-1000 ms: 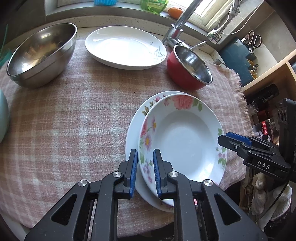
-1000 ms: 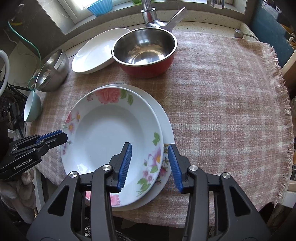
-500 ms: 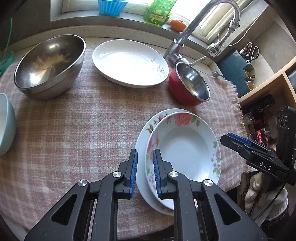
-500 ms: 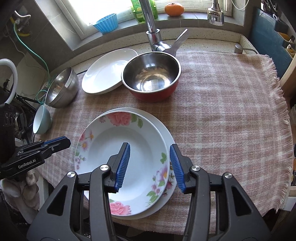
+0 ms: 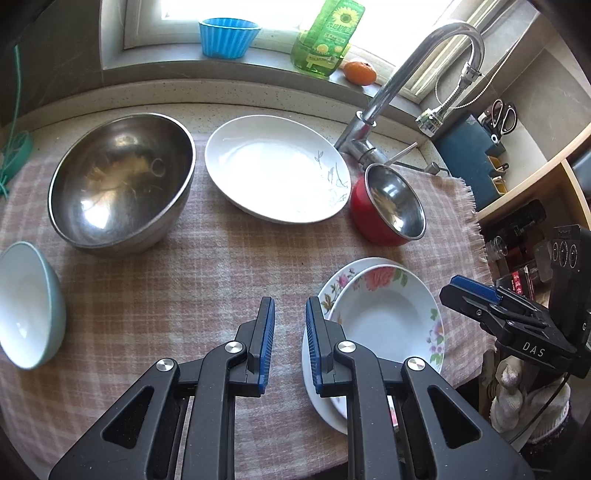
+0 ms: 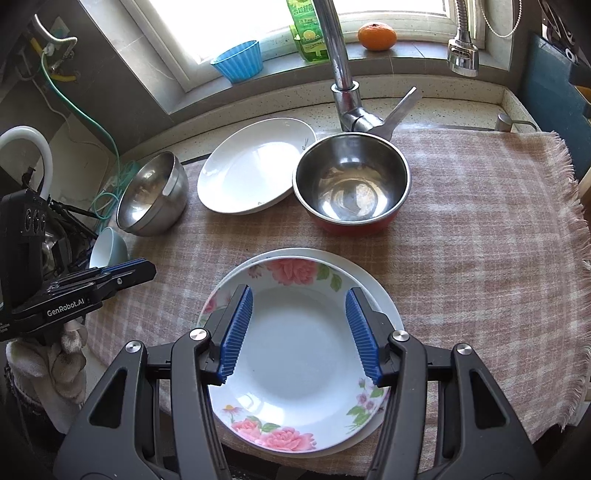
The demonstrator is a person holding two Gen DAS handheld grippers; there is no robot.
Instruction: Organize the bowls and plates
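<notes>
While the right gripper point(image 6: 299, 334) hangs over the floral plate point(image 6: 295, 406) with jaws wide apart, gripping nothing, the left gripper point(image 5: 289, 343) sits just left of that plate, jaws narrowly parted and empty. Floral plate rests stacked on a second plate point(image 5: 334, 282), near the red pot point(image 6: 351, 195) on the checked cloth point(image 6: 480, 240).

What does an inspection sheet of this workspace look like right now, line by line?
Surface: pink checked cloth over a speckled counter.
Job's things: floral plate stacked on a second plate; white plate; steel bowl; red bowl; pale blue bowl.
Clutter: blue cup, green bottle, orange on the sill.
Grippers: left hand-held gripper open, empty; right hand-held gripper open above the floral plate.
Cables: green hose at the wall.
Surroundings: faucet, window, side shelves.
</notes>
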